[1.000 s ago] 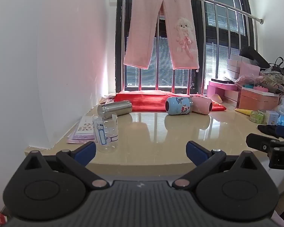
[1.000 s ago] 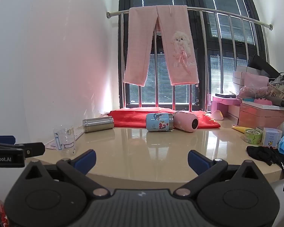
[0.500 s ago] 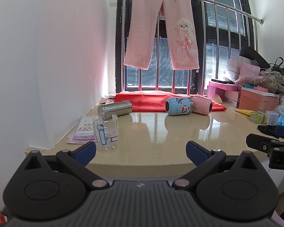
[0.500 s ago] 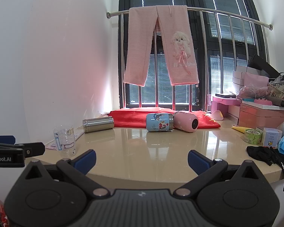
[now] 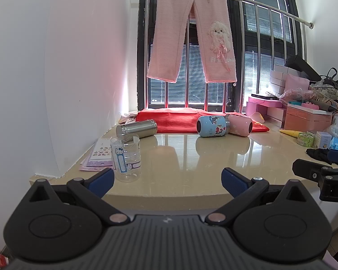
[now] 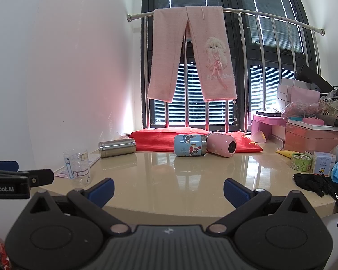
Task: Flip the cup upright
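Both grippers hang just short of the near edge of the glossy beige counter [image 5: 169,157], holding nothing; the left gripper [image 5: 166,178] has its blue-tipped fingers [image 5: 100,181] spread wide at the bottom of its frame, and the right gripper [image 6: 168,189] is spread just as wide in its own view. Three cups lie on their sides at mid-frame, in front of a red cloth [image 5: 182,121] under the window bars; a steel cup [image 5: 136,128] left of centre, a blue cartoon cup [image 5: 213,126] at centre, and a pink cup [image 5: 240,127] touching the blue one on its right. A clear plastic cup [image 5: 125,157] stands upright at lower left, beside a sticker sheet [image 5: 99,155]; pink trousers [image 5: 191,36] hang from the rail at upper centre; boxes and clutter crowd the right edge.
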